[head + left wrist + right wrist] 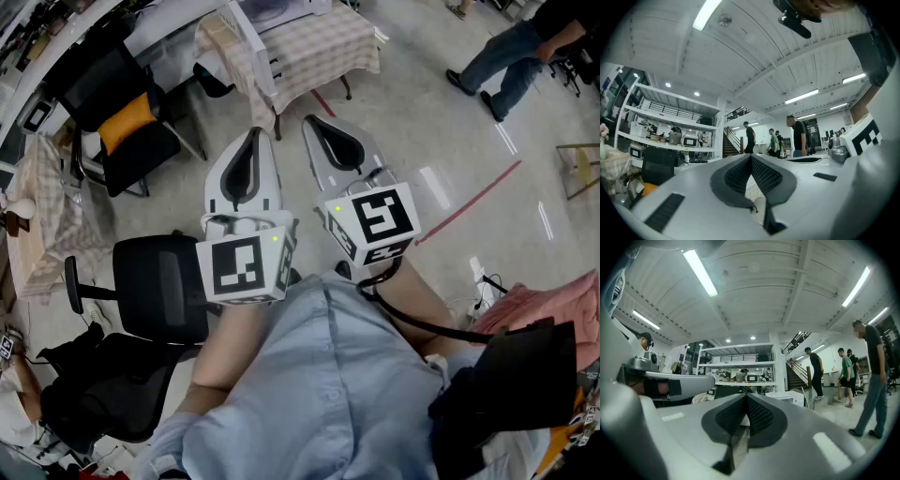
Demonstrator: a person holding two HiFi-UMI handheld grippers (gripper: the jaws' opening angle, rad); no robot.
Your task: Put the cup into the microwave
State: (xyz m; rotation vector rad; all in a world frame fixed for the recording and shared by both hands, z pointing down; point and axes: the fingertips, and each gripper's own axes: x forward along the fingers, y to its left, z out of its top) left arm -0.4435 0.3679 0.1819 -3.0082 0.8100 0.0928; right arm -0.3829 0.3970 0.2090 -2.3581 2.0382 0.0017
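Note:
I see no cup in any view. Both grippers are held level side by side in front of the person's chest. My left gripper is shut, its dark pads meeting at the tip with nothing between them. My right gripper is also shut and empty. Far off, a white shelf rack carries small appliances, one of which looks like a microwave. Neither gripper is near it.
Below stand black office chairs, one with an orange cushion, and a table with a checked cloth. Several people stand or walk by a staircase. Red tape crosses the floor.

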